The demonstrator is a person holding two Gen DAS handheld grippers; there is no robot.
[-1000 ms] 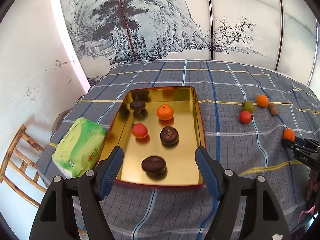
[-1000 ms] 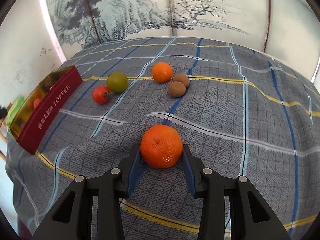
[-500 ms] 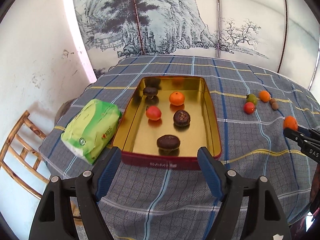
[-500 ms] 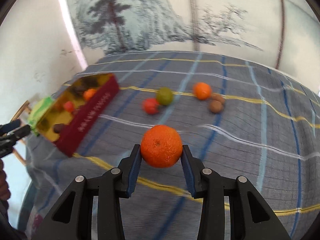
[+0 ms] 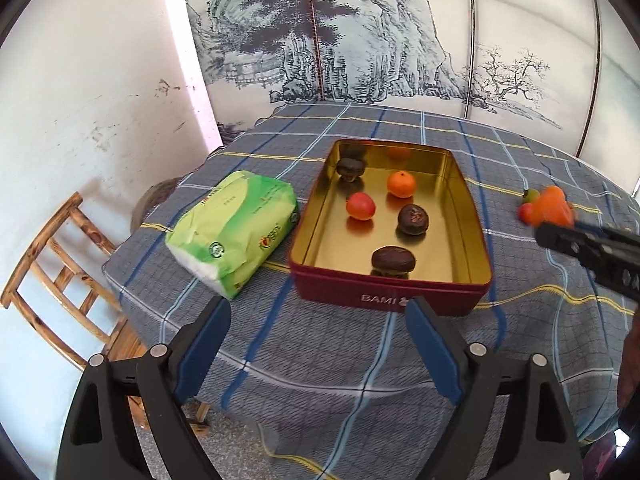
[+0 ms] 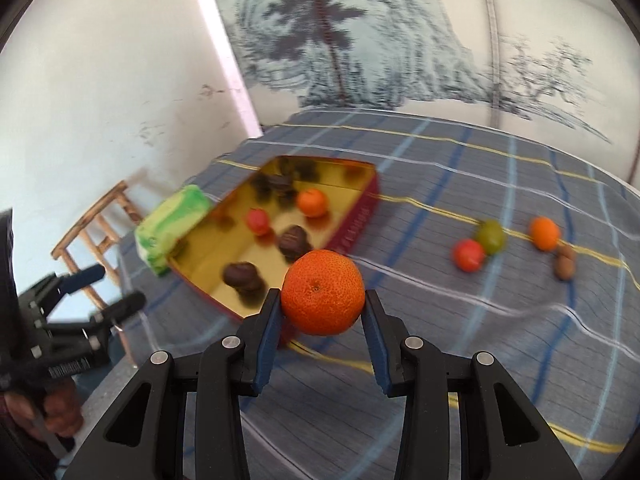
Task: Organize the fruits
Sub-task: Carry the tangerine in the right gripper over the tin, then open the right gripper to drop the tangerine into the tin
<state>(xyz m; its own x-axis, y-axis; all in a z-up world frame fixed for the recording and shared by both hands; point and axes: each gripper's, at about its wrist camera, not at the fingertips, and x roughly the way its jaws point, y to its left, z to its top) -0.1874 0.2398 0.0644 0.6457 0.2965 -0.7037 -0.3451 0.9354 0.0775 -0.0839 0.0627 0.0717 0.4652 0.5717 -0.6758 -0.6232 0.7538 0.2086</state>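
Observation:
My right gripper (image 6: 323, 322) is shut on an orange tangerine (image 6: 322, 292) and holds it in the air above the tablecloth, near the red tin's (image 6: 352, 228) corner. The tin (image 5: 384, 298) has a gold inside and holds a tangerine (image 5: 401, 184), a red fruit (image 5: 360, 206) and several dark brown fruits (image 5: 413, 219). My left gripper (image 5: 318, 350) is open and empty, in front of the tin's near wall. On the cloth to the right lie a red fruit (image 6: 467, 255), a green fruit (image 6: 489, 236), a tangerine (image 6: 544, 233) and two brown fruits (image 6: 565, 264).
A green tissue pack (image 5: 234, 226) lies left of the tin. A wooden chair (image 5: 60, 256) stands by the table's left edge, next to a white wall. A painted screen stands behind the table. The right gripper (image 5: 560, 226) with its tangerine shows blurred in the left wrist view.
My right gripper has lifted the tangerine off the cloth and carried it left toward the tin. My left gripper has drawn back from the tin, still open.

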